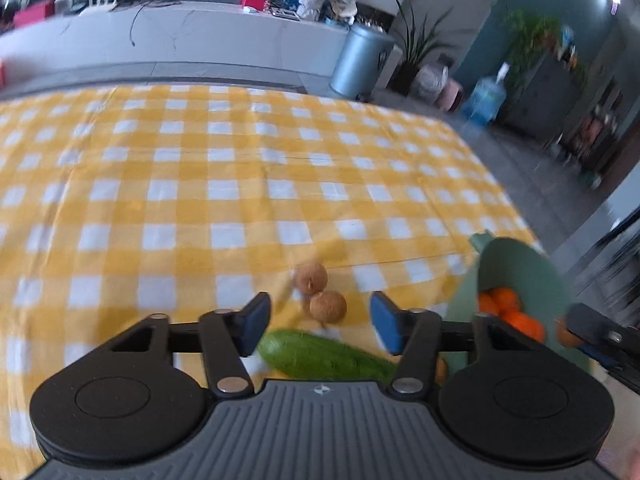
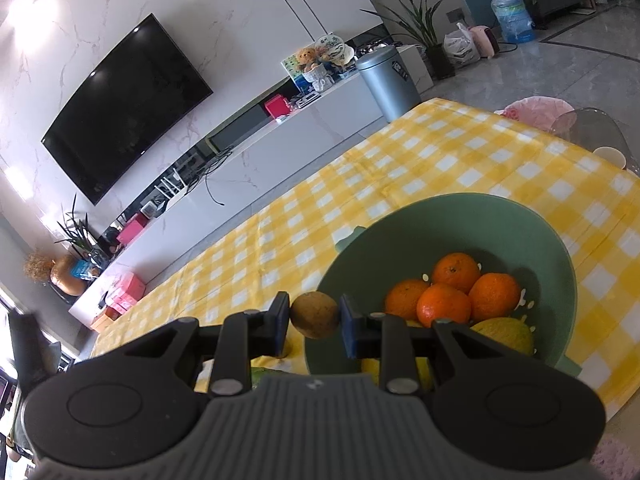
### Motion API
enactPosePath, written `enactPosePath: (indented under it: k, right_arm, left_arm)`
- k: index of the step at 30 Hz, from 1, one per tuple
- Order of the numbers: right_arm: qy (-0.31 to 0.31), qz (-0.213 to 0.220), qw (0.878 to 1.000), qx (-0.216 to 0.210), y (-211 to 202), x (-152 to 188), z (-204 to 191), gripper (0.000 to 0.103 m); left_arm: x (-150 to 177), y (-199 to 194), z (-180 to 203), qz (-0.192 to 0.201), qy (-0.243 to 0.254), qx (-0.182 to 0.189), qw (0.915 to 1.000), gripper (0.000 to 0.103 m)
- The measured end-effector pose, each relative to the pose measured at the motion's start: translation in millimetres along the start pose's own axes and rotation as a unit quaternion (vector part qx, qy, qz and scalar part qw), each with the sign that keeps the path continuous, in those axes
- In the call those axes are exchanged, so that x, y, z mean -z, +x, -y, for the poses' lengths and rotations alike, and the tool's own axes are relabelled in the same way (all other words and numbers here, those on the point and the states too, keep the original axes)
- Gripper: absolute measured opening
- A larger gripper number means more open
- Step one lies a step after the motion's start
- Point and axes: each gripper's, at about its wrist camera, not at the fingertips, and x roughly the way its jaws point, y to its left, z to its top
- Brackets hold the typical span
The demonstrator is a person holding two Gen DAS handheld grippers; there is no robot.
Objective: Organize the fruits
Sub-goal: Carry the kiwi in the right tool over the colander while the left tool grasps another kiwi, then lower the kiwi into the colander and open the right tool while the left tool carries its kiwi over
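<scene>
My right gripper [image 2: 315,322] is shut on a small round brown fruit [image 2: 315,315] and holds it over the near-left rim of a green bowl [image 2: 500,216]. The bowl holds several oranges [image 2: 444,306] and a yellow-green fruit [image 2: 506,332]. My left gripper [image 1: 320,318] is open and empty above the yellow checked tablecloth [image 1: 200,184]. Two small brown fruits [image 1: 312,278] [image 1: 328,307] lie on the cloth between its fingers, with a green cucumber-like vegetable [image 1: 326,356] just below. The bowl [image 1: 516,268] with oranges [image 1: 520,320] shows at the right in the left wrist view, and the right gripper's finger [image 1: 596,330] too.
The table's far edge runs along a white TV cabinet [image 2: 280,140] with a grey bin [image 2: 388,80] beside it. A clear chair with a pink cushion [image 2: 536,110] and a white cup [image 2: 610,156] are at the table's right side. The table's right edge drops to grey floor [image 1: 540,172].
</scene>
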Motion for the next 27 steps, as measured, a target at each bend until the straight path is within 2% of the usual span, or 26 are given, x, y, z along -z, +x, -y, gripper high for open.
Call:
enactPosePath:
  k: [5, 7, 13, 15, 27]
  right_arm:
    - [0.010, -0.008, 1.000, -0.003, 0.8, 0.5, 3.2, 0.024]
    - [0.012, -0.008, 1.000, -0.003, 0.2, 0.6, 4.4, 0.024]
    - [0.012, -0.009, 1.000, -0.006, 2.4, -0.8, 6.6, 0.024]
    - [0.012, -0.010, 1.000, -0.006, 3.3, -0.8, 6.8, 0.024]
    - [0.023, -0.008, 1.000, -0.002, 3.1, -0.5, 11.0, 0.024]
  left_arm:
    - [-13.4, 41.3, 8.6, -0.075, -0.013, -0.032, 0.9966, 0.049]
    - [-14.6, 52.3, 11.8, -0.090, -0.009, -0.046, 0.9948, 0.047]
    - [-16.0, 66.9, 14.4, -0.095, -0.013, -0.049, 0.9942, 0.043]
    - [-13.7, 71.9, 15.8, -0.103, -0.012, -0.042, 0.9937, 0.032]
    - [-7.7, 63.1, 19.1, -0.094, -0.007, -0.042, 0.9947, 0.031]
